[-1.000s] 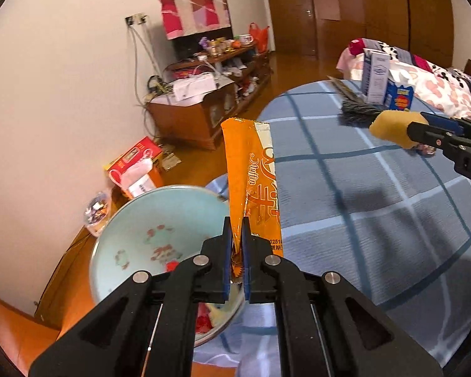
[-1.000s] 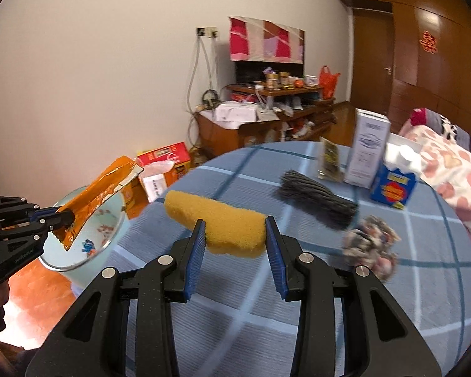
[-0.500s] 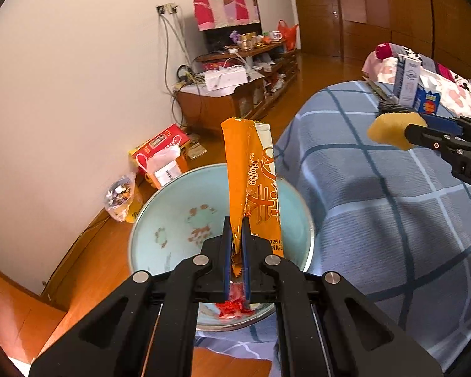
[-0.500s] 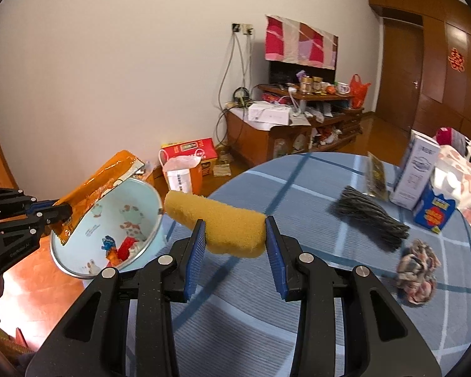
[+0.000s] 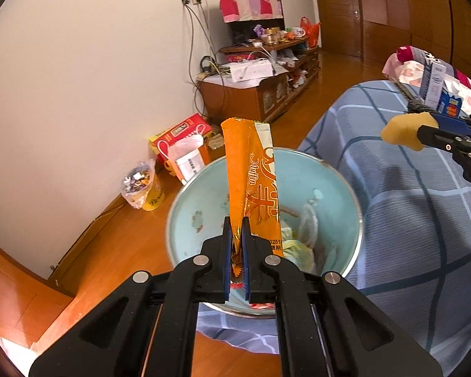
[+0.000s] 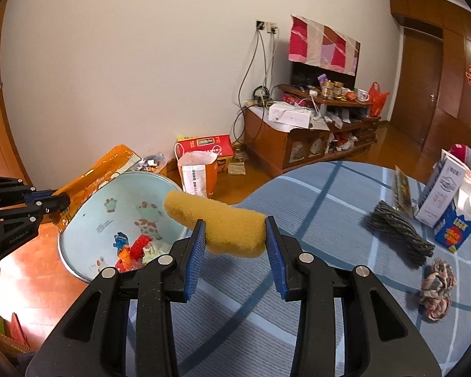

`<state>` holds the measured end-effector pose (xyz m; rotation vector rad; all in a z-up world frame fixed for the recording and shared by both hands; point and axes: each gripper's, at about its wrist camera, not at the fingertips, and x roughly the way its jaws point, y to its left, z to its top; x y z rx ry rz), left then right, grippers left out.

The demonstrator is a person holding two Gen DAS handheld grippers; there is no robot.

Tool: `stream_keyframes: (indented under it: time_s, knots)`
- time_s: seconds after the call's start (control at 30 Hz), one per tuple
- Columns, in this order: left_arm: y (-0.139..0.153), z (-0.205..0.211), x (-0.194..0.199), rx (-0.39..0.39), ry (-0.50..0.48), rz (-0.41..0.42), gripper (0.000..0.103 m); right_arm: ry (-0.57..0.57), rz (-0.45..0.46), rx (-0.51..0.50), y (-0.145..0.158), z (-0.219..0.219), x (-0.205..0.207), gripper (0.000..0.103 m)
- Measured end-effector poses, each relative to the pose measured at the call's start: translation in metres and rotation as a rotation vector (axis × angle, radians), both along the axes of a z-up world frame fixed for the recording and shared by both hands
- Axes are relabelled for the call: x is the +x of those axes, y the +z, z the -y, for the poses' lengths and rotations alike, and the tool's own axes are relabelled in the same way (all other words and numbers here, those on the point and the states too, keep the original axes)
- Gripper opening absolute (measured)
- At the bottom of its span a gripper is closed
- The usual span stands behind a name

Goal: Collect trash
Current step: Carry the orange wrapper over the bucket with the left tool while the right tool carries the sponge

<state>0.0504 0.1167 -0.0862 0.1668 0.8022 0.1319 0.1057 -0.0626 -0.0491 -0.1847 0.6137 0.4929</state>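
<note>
My left gripper [image 5: 236, 238] is shut on the lower end of a long orange snack wrapper [image 5: 251, 176], which stands upright above a pale blue basin [image 5: 339, 185]. The basin holds crumpled trash at its bottom. From the right wrist view, that same wrapper [image 6: 91, 176] hangs over the far rim of the basin [image 6: 88, 216], with the left gripper [image 6: 64, 202] at the left edge. My right gripper [image 6: 235, 238] is shut on a yellow sponge [image 6: 216, 223], held over the blue checked tablecloth [image 6: 329, 220] just right of the basin. The sponge [image 5: 405, 128] also shows at the right in the left wrist view.
On the table lie a dark grey fibre bundle [image 6: 395, 232], a knotted rag ball [image 6: 436, 289], a white carton [image 6: 439, 188] and a small blue box [image 6: 453, 232]. On the wooden floor by the wall stand a red box [image 5: 179, 135], a bag of scraps [image 5: 139, 182] and a low cabinet [image 5: 257, 91].
Both grippers have swung left, away from the table's middle toward the basin. The wrapper now stands over the basin's middle, and the sponge has come up beside the basin's rim. Both grips are unchanged.
</note>
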Motion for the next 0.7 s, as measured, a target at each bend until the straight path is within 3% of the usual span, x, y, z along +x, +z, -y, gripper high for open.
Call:
stream_keyframes:
  time_s: [0.7]
  knots:
    - [0.007, -0.031, -0.002, 0.017, 0.082, 0.023, 0.005, 0.091, 0.008, -0.064, -0.011, -0.053, 0.004, 0.038]
